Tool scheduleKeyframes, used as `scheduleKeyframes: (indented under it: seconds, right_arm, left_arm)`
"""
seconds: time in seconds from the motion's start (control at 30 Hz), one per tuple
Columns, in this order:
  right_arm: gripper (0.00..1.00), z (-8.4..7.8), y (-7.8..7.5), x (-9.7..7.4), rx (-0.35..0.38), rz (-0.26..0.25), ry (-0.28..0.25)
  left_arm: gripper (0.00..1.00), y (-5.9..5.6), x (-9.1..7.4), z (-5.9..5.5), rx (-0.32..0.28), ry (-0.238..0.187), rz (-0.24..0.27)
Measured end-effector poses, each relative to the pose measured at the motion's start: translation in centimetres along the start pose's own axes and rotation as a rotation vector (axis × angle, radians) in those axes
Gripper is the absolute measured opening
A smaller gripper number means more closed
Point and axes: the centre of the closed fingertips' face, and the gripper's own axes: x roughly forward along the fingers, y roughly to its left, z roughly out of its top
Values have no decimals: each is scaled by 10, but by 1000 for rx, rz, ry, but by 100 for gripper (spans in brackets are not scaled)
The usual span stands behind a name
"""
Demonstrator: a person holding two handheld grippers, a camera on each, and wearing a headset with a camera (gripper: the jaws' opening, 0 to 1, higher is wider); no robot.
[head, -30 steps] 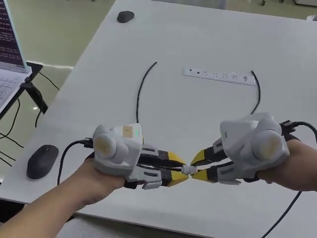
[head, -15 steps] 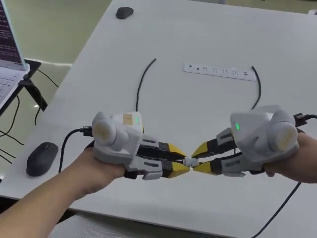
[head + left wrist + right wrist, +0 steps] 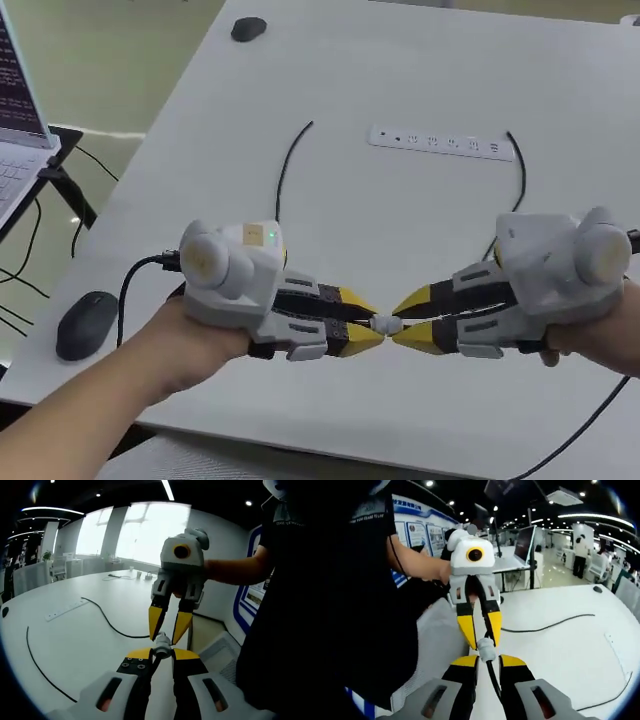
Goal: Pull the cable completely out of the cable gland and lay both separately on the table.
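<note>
A small white cable gland [image 3: 384,324] hangs in the air over the white table's [image 3: 400,230] near edge, between two grippers that meet tip to tip. My left gripper [image 3: 372,322] comes in from the left and is shut on the gland [image 3: 161,646]. From the right, my right gripper [image 3: 398,325] touches the gland's other end. In the right gripper view a thin black cable [image 3: 493,677] leaves the gland [image 3: 486,650] and runs back between the right gripper's [image 3: 487,661] jaws, which close on it.
A long black cable [image 3: 285,170] lies loose on the table; its near end is hidden behind the left gripper. A white power strip [image 3: 440,144] lies beyond. Mice sit at the left edge [image 3: 86,322] and far corner [image 3: 247,28]. A laptop [image 3: 15,120] stands off the table's left side.
The right gripper's body has swung out to the right and lies flatter. Both sets of tips stay at the gland. The left gripper has barely moved.
</note>
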Motion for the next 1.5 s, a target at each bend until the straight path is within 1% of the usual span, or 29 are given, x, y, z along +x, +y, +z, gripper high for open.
scheduleKeyframes:
  seconds: [0.03, 0.07, 0.1, 0.13, 0.17, 0.2, 0.23, 0.27, 0.3, 0.33, 0.4, 0.43, 0.47, 0.53, 0.57, 0.63, 0.67, 0.8, 0.9, 0.97, 1.07, 1.17, 1.2, 1.23, 1.27, 1.3, 1.33, 1.37, 1.5]
  right_arm:
    - [16, 0, 4, -2, 92, 44, -22]
    - [16, -1, 1, -4, 109, 43, -29]
    - [14, 0, -3, -7, 114, 42, -46]
    - [13, 7, 0, -10, 178, 92, -103]
    - [14, 10, 5, -12, 247, 139, -130]
    - [15, 11, 3, -13, 299, 155, -138]
    - [15, 9, -2, -13, 299, 143, -137]
    - [16, 10, -4, -13, 313, 156, -154]
    - [15, 11, -2, -13, 331, 179, -166]
    - [14, 9, 2, -12, 360, 211, -158]
    - [14, 9, 1, -10, 354, 214, -167]
    - [14, 11, 4, -9, 369, 237, -177]
    - [13, 11, 5, -8, 381, 246, -176]
    - [12, 10, 4, -5, 382, 244, -169]
    - [12, 11, 7, -4, 389, 260, -163]
    - [10, 14, 8, -4, 402, 280, -178]
    - [9, 14, 8, -4, 413, 288, -177]
    - [10, 13, 10, -3, 422, 302, -166]
    - [9, 9, 17, -1, 415, 326, -132]
    - [9, 9, 16, 0, 407, 317, -128]
    - [8, 9, 14, -1, 386, 304, -134]
    - [8, 10, 14, -1, 345, 285, -134]
    - [8, 10, 14, -1, 338, 280, -131]
    - [8, 9, 15, -2, 326, 274, -126]
    - [7, 9, 14, -2, 302, 261, -123]
    - [7, 9, 12, -2, 253, 234, -125]
    - [7, 8, 14, -2, 246, 232, -119]
    - [7, 7, 14, -2, 222, 220, -112]
    - [7, 6, 14, -1, 167, 187, -101]
  left_arm:
    - [15, 0, 0, 1, 1, -2, -1]
    - [15, 0, 0, 2, 4, -5, 0]
    - [15, 0, 0, 4, 9, -6, -1]
    - [15, 0, 0, 5, 20, -7, -2]
    - [15, -1, 0, 6, 25, -7, -3]
    - [15, -1, -1, 8, 28, -5, -4]
    - [15, -2, -1, 8, 42, -3, -5]
    - [15, -3, -1, 8, 55, 3, -11]
    - [15, -4, -1, 7, 63, 11, -14]
    - [15, -2, -1, 8, 89, 12, -7]
    - [15, -1, -2, 8, 90, 8, -5]
    - [15, -1, -3, 9, 96, 6, -7]
    - [15, 0, -3, 9, 101, 4, -7]
    - [15, -2, -3, 9, 109, 9, -19]
    - [15, -2, -3, 8, 113, 13, -19]
    - [15, -3, -2, 8, 119, 21, -23]
    - [15, -4, -1, 9, 123, 21, -23]
    - [15, -6, 1, 11, 135, 26, -27]
    - [14, -7, 2, 11, 132, 32, -36]
    - [14, -6, 2, 8, 130, 45, -34]
    - [14, -4, 2, 7, 126, 45, -30]
    - [14, -2, 2, 6, 119, 44, -26]
    - [14, -1, 2, 6, 110, 45, -26]
    - [14, -2, 2, 5, 80, 43, -33]
    - [14, -1, 2, 5, 73, 39, -32]
    - [14, 0, 1, 5, 69, 36, -28]
    - [14, -1, 2, 5, 42, 34, -30]
    - [14, -2, 2, 5, 28, 34, -34]
    - [14, -3, 3, 5, 3, 41, -30]
